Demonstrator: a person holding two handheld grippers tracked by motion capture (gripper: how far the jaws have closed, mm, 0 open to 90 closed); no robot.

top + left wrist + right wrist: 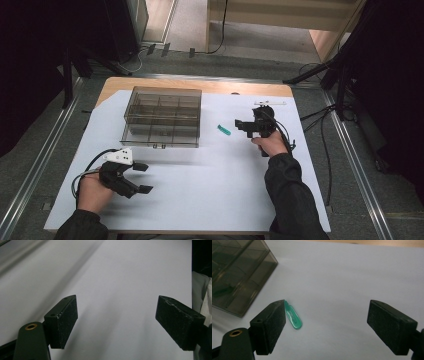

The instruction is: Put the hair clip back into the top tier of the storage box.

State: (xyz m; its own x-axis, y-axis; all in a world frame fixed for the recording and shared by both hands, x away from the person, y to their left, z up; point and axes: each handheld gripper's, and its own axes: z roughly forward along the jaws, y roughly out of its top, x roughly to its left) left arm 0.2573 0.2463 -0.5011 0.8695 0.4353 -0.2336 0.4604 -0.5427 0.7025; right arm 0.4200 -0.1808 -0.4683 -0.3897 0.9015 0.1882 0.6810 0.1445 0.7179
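The small green plastic capsule-shaped piece (224,130) lies flat on the white sheet (210,185), at three o'clock of the smoky transparent compartment box (162,117), just beyond the empty, wide-open right gripper (245,125), while the left gripper (142,177) at seven o'clock also gapes empty.

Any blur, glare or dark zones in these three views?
High view: edges fall to near black, white sheet evenly lit, slightly soft. Left gripper view: long soft shadows streak the sheet, dark right edge. Right gripper view: green piece sharp, smoky box a bit soft, no harsh glare.
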